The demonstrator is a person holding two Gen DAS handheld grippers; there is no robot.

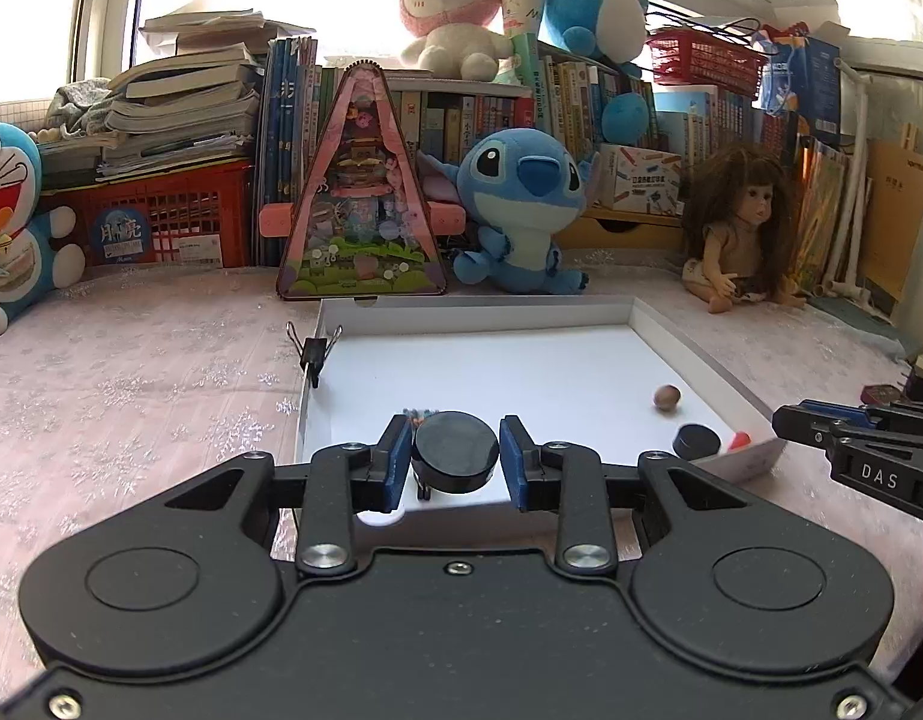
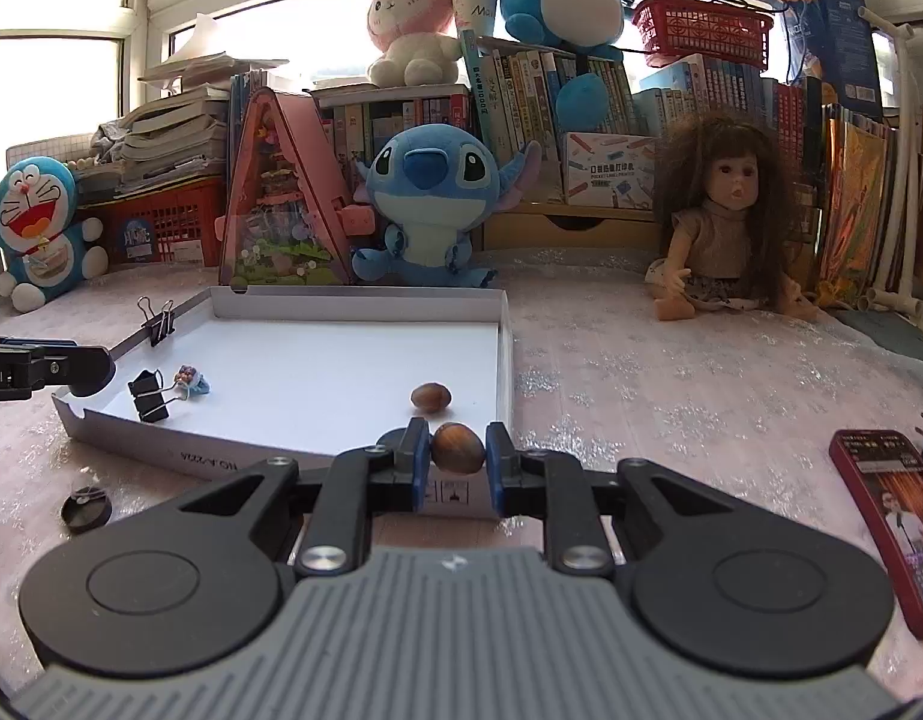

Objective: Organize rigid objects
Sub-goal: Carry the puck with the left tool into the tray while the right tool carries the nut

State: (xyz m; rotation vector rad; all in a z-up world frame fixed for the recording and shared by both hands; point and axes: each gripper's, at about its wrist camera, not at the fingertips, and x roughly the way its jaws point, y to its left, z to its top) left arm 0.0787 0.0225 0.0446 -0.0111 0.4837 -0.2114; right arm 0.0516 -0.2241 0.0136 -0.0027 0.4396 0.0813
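Left gripper (image 1: 455, 459) jaws clamped the black puck (image 1: 455, 451), right gripper (image 2: 457, 459) jaws pinched a nut (image 2: 457, 447), both over the white tray's (image 2: 505, 354) near edge. I judged the round nut might slip and roll off onto the tabletop.

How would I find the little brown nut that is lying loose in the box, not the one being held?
Look at the shallow white box on the pink tablecloth, in front of the blue plush toy. Inside it, near its right wall, lies a small brown nut on the white floor. Unlike the second nut pinched between the right gripper's fingers, this one lies free, and the black binder clips sit far across the box.
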